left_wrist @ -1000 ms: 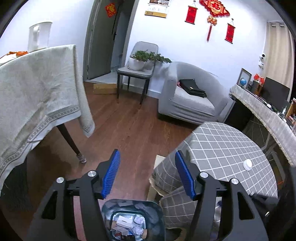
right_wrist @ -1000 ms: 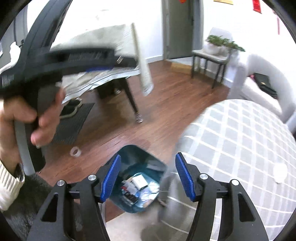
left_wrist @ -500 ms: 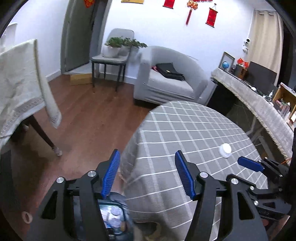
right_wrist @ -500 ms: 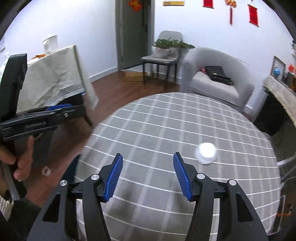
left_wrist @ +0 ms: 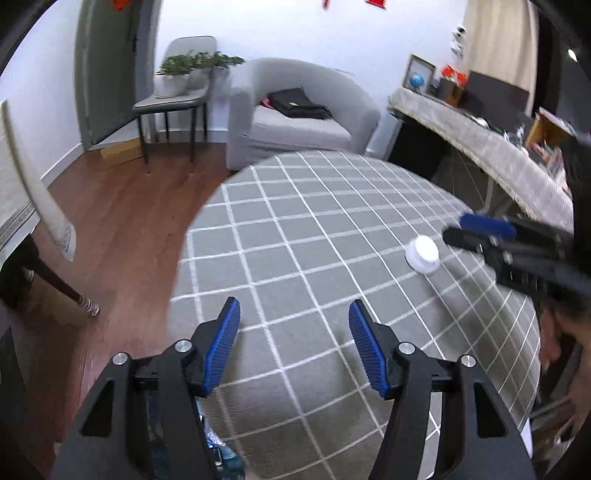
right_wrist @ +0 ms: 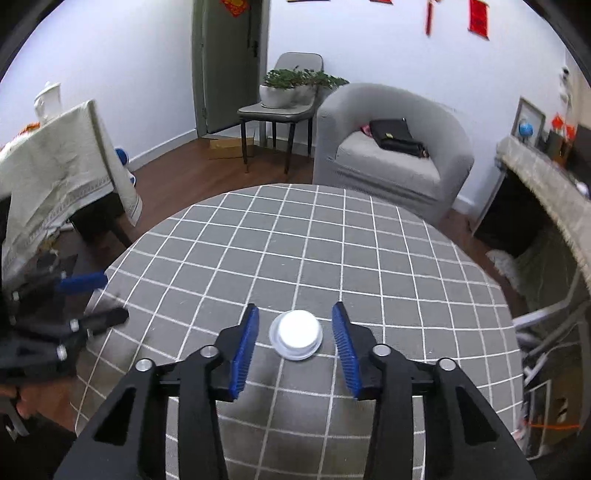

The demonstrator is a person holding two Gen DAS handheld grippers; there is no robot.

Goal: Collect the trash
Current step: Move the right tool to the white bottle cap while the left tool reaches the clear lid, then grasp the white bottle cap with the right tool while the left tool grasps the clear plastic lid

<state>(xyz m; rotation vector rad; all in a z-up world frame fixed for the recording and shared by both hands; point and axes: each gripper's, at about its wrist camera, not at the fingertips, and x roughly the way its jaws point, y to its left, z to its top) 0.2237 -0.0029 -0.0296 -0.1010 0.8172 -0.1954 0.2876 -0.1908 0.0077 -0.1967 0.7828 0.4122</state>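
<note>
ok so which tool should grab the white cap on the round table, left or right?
Right. The right tool already straddles the white cap, its jaws just closing but with gaps either side. The left tool hangs open over bare checked tablecloth, well off to the cap's side.

- A home living room: a grey upholstered tub armchair [right_wrist: 391, 147] stands against a white wall, with a black flat bag [right_wrist: 397, 134] lying on its seat.
- A round table under a grey cloth with a white grid pattern [right_wrist: 295, 240] sits in the middle, over a brown wooden plank floor [left_wrist: 122, 221].
- A grey padded chair with black legs [right_wrist: 280, 107] holds a white pot of green plants [right_wrist: 280, 88] beside a grey-green door [right_wrist: 229, 62].
- Red paper hangings [right_wrist: 478, 18] decorate the wall.
- A second table draped in a beige fringed cloth [right_wrist: 55, 166] stands at the left.
- A long sideboard under a grey fringed runner [left_wrist: 480, 140] carries a small blue globe [left_wrist: 417, 78] and a picture frame.
</note>
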